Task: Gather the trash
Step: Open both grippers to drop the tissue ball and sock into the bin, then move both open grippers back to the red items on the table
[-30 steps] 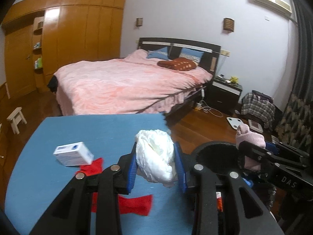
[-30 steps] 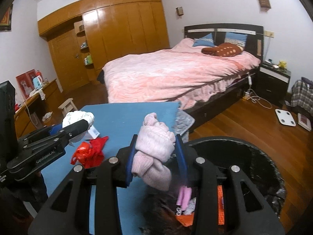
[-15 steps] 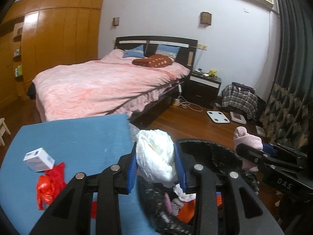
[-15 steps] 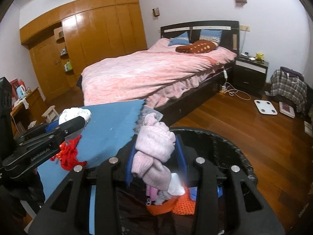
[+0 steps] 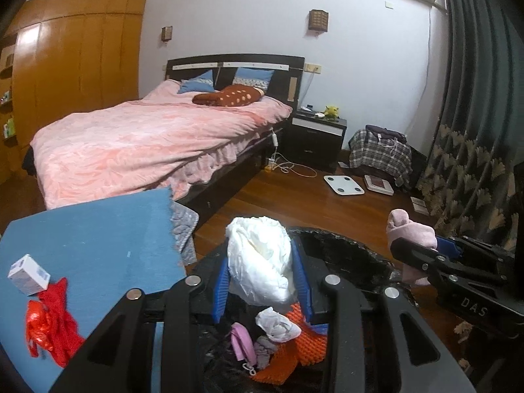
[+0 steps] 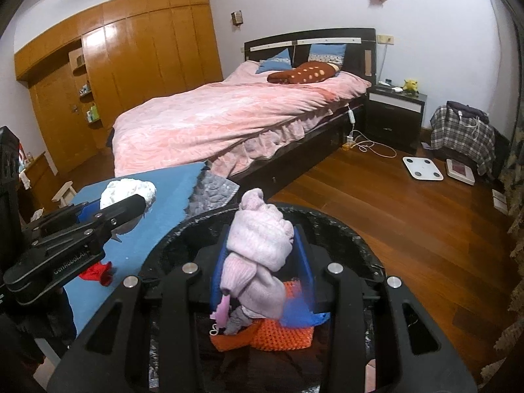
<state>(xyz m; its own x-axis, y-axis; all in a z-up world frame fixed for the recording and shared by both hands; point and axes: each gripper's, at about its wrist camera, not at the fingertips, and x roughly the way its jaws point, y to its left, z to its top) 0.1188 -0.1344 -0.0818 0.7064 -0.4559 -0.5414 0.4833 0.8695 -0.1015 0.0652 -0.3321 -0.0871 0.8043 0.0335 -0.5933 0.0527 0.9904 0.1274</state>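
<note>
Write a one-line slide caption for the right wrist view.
Right gripper holds a pink knitted sock bundle above the black-lined trash bin, left gripper alongside holding a white wad.

A bed (image 5: 140,140) with a pink cover fills the middle of the room, with 2 blue pillows (image 5: 253,77) and a brown dotted cushion (image 5: 229,96) at its dark headboard (image 5: 235,65). A black nightstand (image 5: 317,137) stands just beside it, a yellow toy (image 5: 331,110) on top. On the wood floor (image 6: 409,222) lie a white scale (image 5: 344,184) and a cable (image 5: 291,167). A plaid bag (image 5: 380,154) sits near the curtain (image 5: 475,98). A wooden wardrobe (image 6: 131,65) lines the far wall.
</note>
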